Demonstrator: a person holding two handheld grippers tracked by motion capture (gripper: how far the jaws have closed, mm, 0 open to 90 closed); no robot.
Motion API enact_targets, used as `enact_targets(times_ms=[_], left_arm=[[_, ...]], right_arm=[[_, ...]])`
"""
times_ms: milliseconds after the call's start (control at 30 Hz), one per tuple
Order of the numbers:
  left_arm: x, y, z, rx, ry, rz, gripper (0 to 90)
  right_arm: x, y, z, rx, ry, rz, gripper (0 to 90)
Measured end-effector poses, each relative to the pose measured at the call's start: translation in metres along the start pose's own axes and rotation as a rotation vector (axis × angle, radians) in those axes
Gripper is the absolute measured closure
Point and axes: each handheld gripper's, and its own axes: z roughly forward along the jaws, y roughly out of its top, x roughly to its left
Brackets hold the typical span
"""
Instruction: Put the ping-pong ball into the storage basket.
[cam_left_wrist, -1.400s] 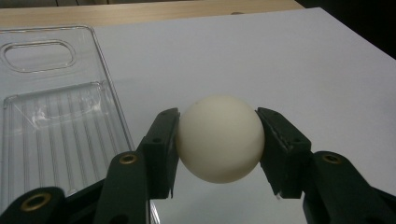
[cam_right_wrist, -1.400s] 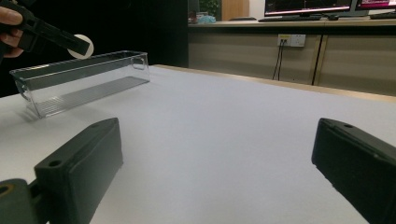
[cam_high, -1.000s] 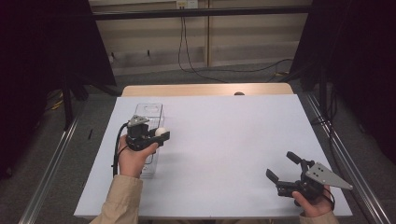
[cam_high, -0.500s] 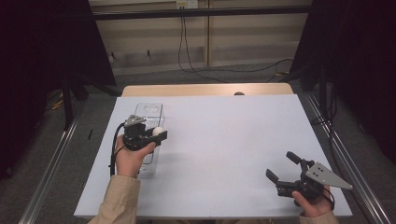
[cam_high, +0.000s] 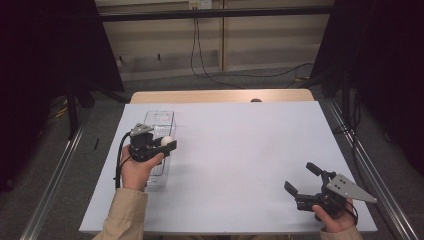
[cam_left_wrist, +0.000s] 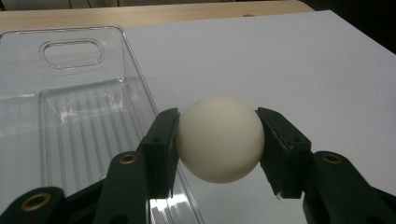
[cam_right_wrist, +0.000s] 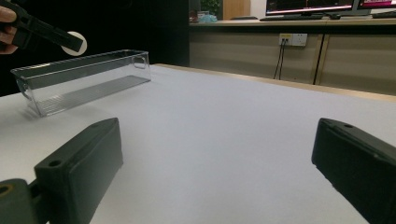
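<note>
The left tool (cam_left_wrist: 219, 140) is clamped on a ball (cam_left_wrist: 219, 138), one black jaw pressed to each side of it. The ball is smooth, matt, cream-white and plain, with no marking that shows. In the high view the left tool (cam_high: 167, 143) holds the ball (cam_high: 166, 141) above the right wall of a bin (cam_high: 161, 120), near the surface's left edge; in the right gripper view the ball (cam_right_wrist: 77, 39) hangs clear above the bin (cam_right_wrist: 84, 79), not touching it. The bin (cam_left_wrist: 79, 93) is clear plastic, long and narrow, with a ribbed floor and an oval handle slot in its far end wall, and its length runs from front to back along the left edge.

The right tool (cam_high: 306, 181) sits low near the surface's front right corner, jaws spread wide with nothing between them. In its own view the right tool (cam_right_wrist: 215, 158) looks along the bare white surface (cam_right_wrist: 224, 121) toward the bin.
</note>
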Motion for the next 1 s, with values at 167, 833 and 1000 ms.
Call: enact_targets(times_ms=[167, 833, 1000], left_arm=[[0.002, -0.0003, -0.0019, 0.002, 0.0, 0.008, 51.2], [0.0075, -0.0054, -0.0065, -0.018, 0.007, -0.007, 51.2], [0.0087, -0.007, -0.0082, -0.03, 0.008, -0.009, 51.2]], right_arm=[[0.0, 0.0001, 0.0, 0.0, 0.003, -0.001, 1.4], [0.0007, 0.0001, 0.0009, -0.006, -0.003, 0.006, 1.4], [0.0005, -0.0001, 0.001, -0.003, -0.001, 0.002, 1.4]])
